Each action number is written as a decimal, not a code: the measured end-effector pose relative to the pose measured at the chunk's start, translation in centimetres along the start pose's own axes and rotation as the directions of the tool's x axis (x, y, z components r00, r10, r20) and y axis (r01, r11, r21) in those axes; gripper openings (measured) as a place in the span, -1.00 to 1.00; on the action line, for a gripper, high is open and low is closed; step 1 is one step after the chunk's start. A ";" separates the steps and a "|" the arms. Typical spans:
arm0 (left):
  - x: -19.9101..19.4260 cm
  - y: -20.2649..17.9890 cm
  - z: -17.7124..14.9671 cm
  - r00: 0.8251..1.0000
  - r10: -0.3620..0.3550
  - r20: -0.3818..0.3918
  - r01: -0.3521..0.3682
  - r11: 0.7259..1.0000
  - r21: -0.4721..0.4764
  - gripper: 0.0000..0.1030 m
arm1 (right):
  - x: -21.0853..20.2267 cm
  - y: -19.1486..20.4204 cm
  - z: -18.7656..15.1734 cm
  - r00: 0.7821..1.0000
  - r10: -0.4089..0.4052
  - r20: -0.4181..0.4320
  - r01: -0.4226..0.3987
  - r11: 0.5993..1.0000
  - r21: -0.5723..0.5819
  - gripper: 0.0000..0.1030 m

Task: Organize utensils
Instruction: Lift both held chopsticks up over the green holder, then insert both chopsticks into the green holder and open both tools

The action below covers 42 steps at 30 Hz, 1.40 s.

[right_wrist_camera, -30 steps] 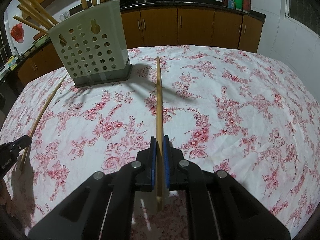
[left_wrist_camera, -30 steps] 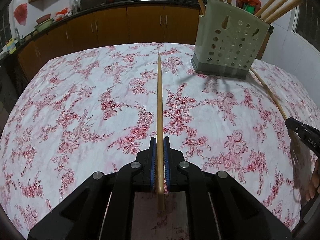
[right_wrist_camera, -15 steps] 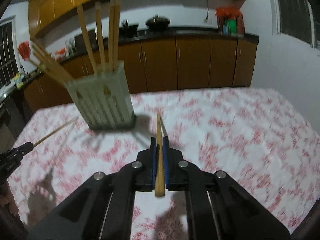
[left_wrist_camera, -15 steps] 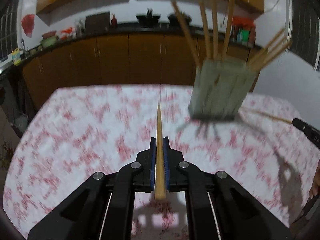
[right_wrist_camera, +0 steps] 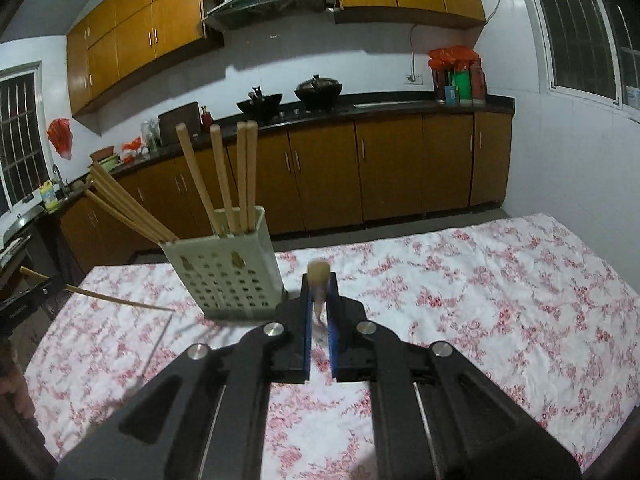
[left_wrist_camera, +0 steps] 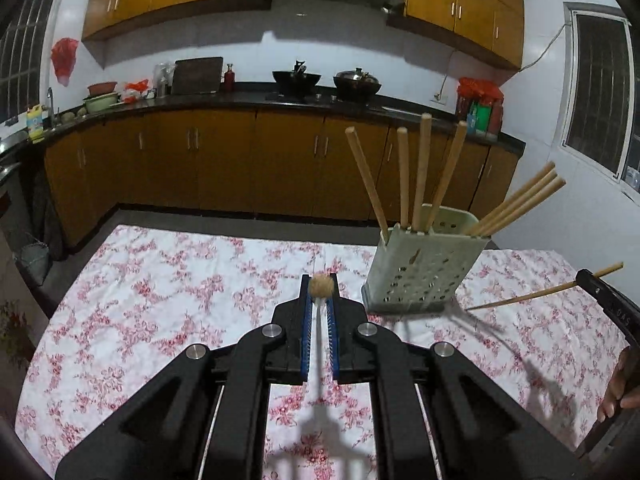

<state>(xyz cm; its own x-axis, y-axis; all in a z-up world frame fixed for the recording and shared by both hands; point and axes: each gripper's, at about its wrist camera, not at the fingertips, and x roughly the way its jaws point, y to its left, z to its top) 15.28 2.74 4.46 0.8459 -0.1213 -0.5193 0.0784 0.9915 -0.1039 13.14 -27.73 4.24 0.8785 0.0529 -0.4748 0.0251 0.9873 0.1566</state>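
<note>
Now both grippers carry one chopstick each, clamped tight: left gripper (left_wrist_camera: 319, 294) on its chopstick (left_wrist_camera: 320, 285) end-on at frame center, right gripper (right_wrist_camera: 319, 280) likewise on its chopstick (right_wrist_camera: 319, 270). Perforated holder (left_wrist_camera: 420, 270) sits center-right on floral tablecloth (left_wrist_camera: 160, 300). Tip each stick vertical, lower over holder's open top, release one at a time.

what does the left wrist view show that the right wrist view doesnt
Only the left wrist view shows the right gripper from outside, its chopstick sticking out toward the holder. Only the right wrist view shows the left gripper from outside, with its chopstick. Both show the holder of chopsticks on the floral table, and a chopstick end-on between their own fingers.
</note>
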 end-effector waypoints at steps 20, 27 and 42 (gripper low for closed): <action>-4.1 -3.7 5.8 0.978 -0.131 0.164 0.126 0.991 0.038 -0.86 | -4.9 4.8 7.4 0.959 0.230 0.169 -0.224 0.973 -0.051 -0.85; -5.6 -6.0 10.1 0.936 -0.173 0.305 0.176 0.984 0.018 -0.86 | -6.7 6.6 11.4 0.923 0.243 0.298 -0.227 0.970 -0.089 -0.85; -0.3 -6.7 10.6 0.932 -0.114 0.343 0.129 0.991 -0.021 -0.86 | 0.4 6.9 13.0 0.948 0.153 0.281 -0.141 0.988 -0.061 -0.85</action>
<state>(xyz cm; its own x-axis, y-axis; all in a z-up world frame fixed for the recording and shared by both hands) 20.14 -3.36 14.31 0.9608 -0.2102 -0.1810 0.1761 0.9663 -0.1877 19.82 -22.82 16.38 0.9702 0.1590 -0.1829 -0.1283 0.9772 0.1691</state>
